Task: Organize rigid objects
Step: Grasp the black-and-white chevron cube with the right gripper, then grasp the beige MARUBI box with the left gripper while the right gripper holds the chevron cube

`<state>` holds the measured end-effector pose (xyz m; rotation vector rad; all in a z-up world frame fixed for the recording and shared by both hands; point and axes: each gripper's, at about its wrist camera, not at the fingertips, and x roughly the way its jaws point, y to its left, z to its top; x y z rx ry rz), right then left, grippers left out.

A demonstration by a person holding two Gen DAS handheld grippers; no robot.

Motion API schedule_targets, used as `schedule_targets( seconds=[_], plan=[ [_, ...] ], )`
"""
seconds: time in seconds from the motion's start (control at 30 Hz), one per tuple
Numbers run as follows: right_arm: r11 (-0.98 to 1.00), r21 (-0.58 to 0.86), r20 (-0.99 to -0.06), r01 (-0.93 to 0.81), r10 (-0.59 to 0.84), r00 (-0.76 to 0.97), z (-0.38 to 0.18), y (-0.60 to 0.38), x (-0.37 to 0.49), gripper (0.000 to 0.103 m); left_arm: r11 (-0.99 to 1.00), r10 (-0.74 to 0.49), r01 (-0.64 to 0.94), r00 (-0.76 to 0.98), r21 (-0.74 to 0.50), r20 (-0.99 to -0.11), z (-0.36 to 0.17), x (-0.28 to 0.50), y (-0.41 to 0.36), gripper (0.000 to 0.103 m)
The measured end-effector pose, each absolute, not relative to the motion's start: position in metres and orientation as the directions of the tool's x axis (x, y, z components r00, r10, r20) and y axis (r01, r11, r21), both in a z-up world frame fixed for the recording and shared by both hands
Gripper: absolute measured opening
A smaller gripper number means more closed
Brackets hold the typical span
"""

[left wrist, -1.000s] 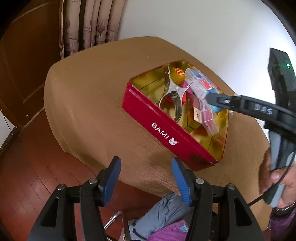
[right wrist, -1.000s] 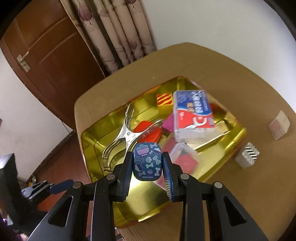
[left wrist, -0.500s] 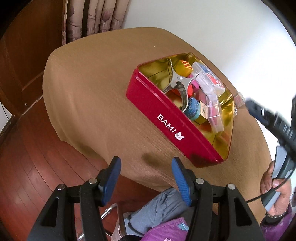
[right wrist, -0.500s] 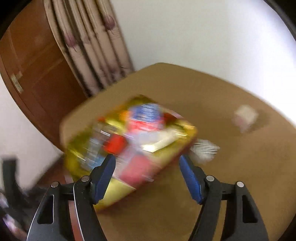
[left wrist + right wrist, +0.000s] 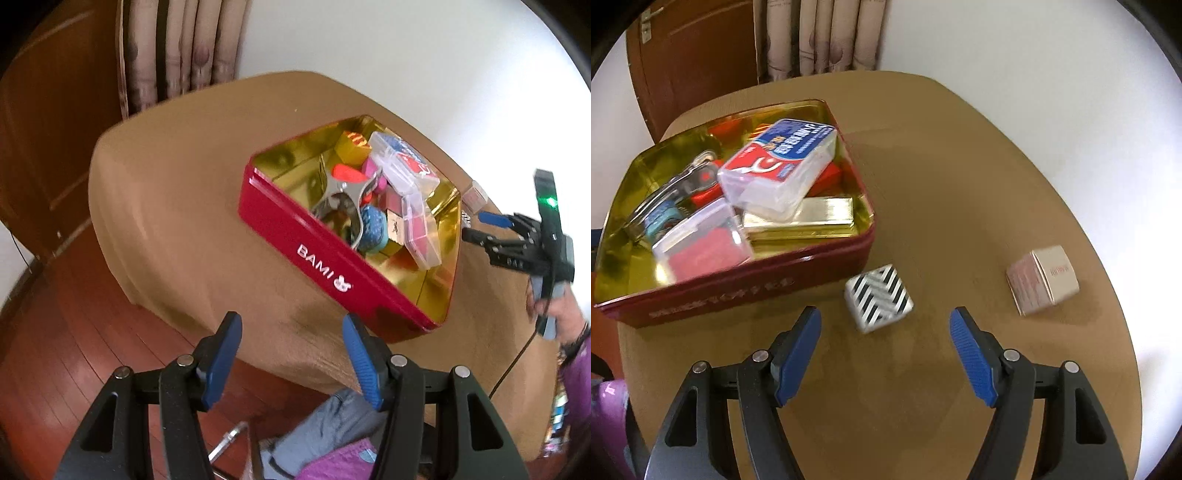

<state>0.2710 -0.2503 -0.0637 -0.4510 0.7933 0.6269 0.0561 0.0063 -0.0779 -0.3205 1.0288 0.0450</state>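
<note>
A red tin with a gold inside (image 5: 325, 266) (image 5: 746, 280) sits on the brown table and holds several items: metal tongs (image 5: 341, 195), a blue patterned case (image 5: 373, 227), clear plastic boxes (image 5: 779, 166) and a gold bar box (image 5: 809, 218). A black-and-white striped cube (image 5: 879, 302) lies on the table by the tin, just ahead of my open, empty right gripper (image 5: 884, 354). A beige box (image 5: 1043, 280) lies farther right. My left gripper (image 5: 291, 354) is open and empty, near the table's edge, short of the tin. The right gripper also shows in the left wrist view (image 5: 487, 225).
The round table (image 5: 960, 184) has a brown cloth. A wooden door (image 5: 694, 55) and curtains (image 5: 827, 33) stand behind it. A wooden floor (image 5: 74, 332) lies below the table's edge, with the person's legs (image 5: 332, 424) under my left gripper.
My right gripper let go of the blue patterned case, which now lies in the tin, opened wide and swung right toward the striped cube. My left gripper stayed open.
</note>
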Motion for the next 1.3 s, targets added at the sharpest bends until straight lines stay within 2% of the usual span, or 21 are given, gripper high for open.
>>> schedule_targets(
  seconds=[0.13,0.17,0.2,0.27,0.47,0.57,0.67,0.73,0.8,0.87,0.97,1.03,1.2,1.3],
  plan=[
    [0.704,-0.106,-0.794,-0.702,0.365,0.486,-0.070,-0.242,0.288,0.062,0.965,-0.086,-0.173,0.503,-0.198,-0.860,-0.081,0.060,0.001,0.058],
    [0.698,-0.102,-0.810,-0.709,0.355,0.466,-0.074,-0.238,0.291,0.052,0.966,-0.085,-0.171,0.494,-0.193,-0.865,-0.083,0.061,0.000,0.058],
    [0.695,-0.104,-0.828,-0.712,0.336,0.449,-0.079,-0.235,0.292,0.034,0.968,-0.083,-0.170,0.481,-0.185,-0.873,-0.085,0.063,-0.001,0.058],
    [0.704,-0.082,-0.821,-0.706,0.354,0.449,-0.078,-0.236,0.292,0.027,0.969,-0.080,-0.170,0.478,-0.181,-0.875,-0.087,0.064,-0.002,0.058],
    [0.811,0.001,-0.760,-0.584,0.380,0.527,-0.072,-0.288,0.254,0.027,0.968,-0.062,-0.176,0.528,-0.181,-0.847,-0.076,0.059,0.002,0.058],
    [0.892,0.009,-0.735,-0.453,0.313,0.602,-0.079,-0.341,0.226,0.027,0.971,-0.096,-0.124,0.583,-0.205,-0.807,-0.060,0.051,-0.002,0.058],
    [0.960,-0.058,-0.740,-0.272,0.142,0.657,-0.097,-0.403,0.195,0.027,0.977,-0.160,-0.007,0.638,-0.213,-0.753,-0.038,0.048,-0.022,0.058],
    [0.983,-0.065,-0.747,-0.174,0.068,0.662,-0.109,-0.448,0.176,0.027,0.978,-0.202,0.095,0.631,-0.184,-0.749,-0.023,0.060,-0.048,0.059],
    [0.993,-0.067,-0.759,-0.098,0.013,0.651,-0.122,-0.483,0.160,0.027,0.968,-0.241,0.208,0.610,-0.141,-0.755,-0.009,0.080,-0.080,0.064],
    [0.997,-0.058,-0.766,-0.058,-0.006,0.643,-0.131,-0.504,0.151,0.028,0.943,-0.296,0.301,0.560,-0.143,-0.774,-0.002,0.102,-0.111,0.065],
    [1.000,-0.007,-0.765,-0.021,0.008,0.644,-0.138,-0.525,0.143,0.029,0.895,-0.396,0.394,0.479,-0.211,-0.783,0.009,0.146,-0.154,0.065],
    [0.999,0.032,-0.755,-0.009,0.030,0.655,-0.140,-0.533,0.140,0.029,0.883,-0.389,0.436,0.467,-0.176,-0.794,0.016,0.178,-0.187,0.065],
    [0.995,0.097,-0.723,0.007,0.065,0.688,-0.145,-0.556,0.126,0.029,0.846,-0.297,0.533,0.503,0.021,-0.811,0.019,0.247,-0.267,0.065],
    [0.990,0.143,-0.697,0.012,0.092,0.711,-0.148,-0.566,0.114,0.030,0.832,-0.264,0.553,0.468,0.046,-0.844,0.005,0.287,-0.296,0.065]
  ],
)
